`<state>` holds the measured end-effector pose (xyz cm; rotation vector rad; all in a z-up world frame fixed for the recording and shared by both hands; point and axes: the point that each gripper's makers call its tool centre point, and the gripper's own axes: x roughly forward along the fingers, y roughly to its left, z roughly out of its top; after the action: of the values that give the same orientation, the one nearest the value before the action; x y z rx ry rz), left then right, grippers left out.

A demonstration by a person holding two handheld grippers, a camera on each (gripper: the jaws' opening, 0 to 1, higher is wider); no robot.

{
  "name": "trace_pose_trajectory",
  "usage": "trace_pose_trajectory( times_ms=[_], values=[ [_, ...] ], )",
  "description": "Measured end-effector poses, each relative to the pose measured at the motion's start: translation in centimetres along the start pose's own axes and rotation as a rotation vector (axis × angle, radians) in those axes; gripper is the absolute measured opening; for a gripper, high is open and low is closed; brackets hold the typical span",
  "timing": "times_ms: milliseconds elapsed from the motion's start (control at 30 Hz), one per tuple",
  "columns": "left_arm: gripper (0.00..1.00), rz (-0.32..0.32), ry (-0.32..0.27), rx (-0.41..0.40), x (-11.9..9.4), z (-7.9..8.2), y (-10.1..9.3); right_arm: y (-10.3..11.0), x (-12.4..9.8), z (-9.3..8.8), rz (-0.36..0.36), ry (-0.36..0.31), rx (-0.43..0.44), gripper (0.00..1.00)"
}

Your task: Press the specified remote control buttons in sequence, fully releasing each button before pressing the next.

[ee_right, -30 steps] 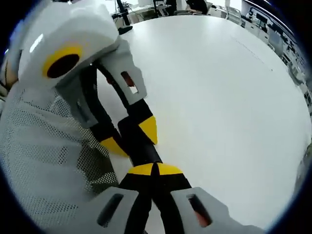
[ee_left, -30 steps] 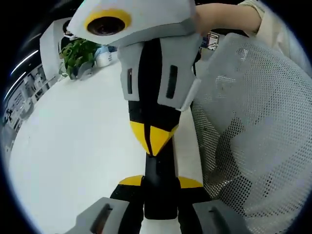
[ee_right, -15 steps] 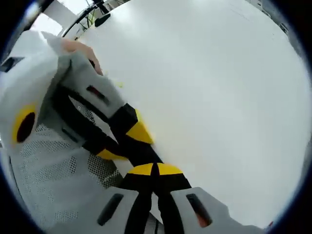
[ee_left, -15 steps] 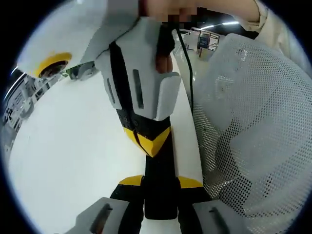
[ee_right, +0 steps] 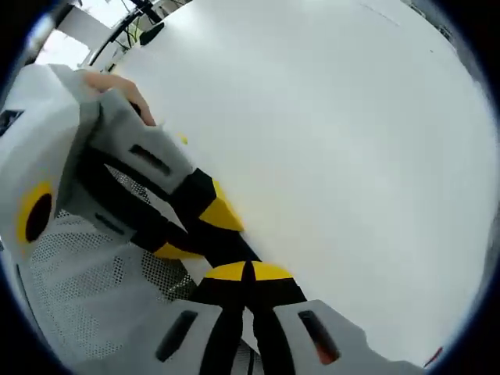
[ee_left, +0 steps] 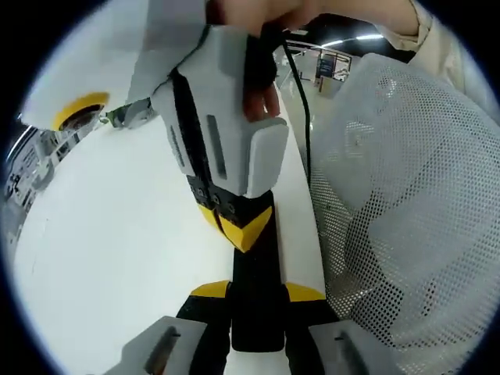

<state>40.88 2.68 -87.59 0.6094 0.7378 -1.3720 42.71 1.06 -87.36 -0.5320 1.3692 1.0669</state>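
Left claw (ee_left: 256,291) clamped on black object; right claw (ee_right: 248,272) closed, tips touching it.

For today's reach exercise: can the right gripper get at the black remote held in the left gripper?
Probably yes. The right gripper, jaws shut, has its yellow tips right at the black remote clamped in the left gripper, with nothing between them.

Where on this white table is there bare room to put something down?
The white table lies bare beyond the right gripper; in the left gripper view it is bare between the left gripper and the plant. It is crowded where both grippers meet, beside the mesh chair back.
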Motion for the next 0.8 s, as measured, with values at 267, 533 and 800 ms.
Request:
trace_pose_trajectory(
  times_ms=[267, 533, 800],
  values=[
    [0.25, -0.002, 0.000, -0.004, 0.0, 0.0, 0.0, 0.3, -0.4, 0.0, -0.030, -0.298, -0.072, 0.00],
    [0.25, 0.003, -0.005, -0.015, 0.0, 0.0, 0.0, 0.9, -0.5, 0.1, -0.118, -0.376, -0.341, 0.00],
    [0.25, -0.010, -0.063, -0.078, -0.1, 0.1, 0.2, 1.7, -0.3, 0.3, -0.128, -0.352, -0.486, 0.00]
  ],
)
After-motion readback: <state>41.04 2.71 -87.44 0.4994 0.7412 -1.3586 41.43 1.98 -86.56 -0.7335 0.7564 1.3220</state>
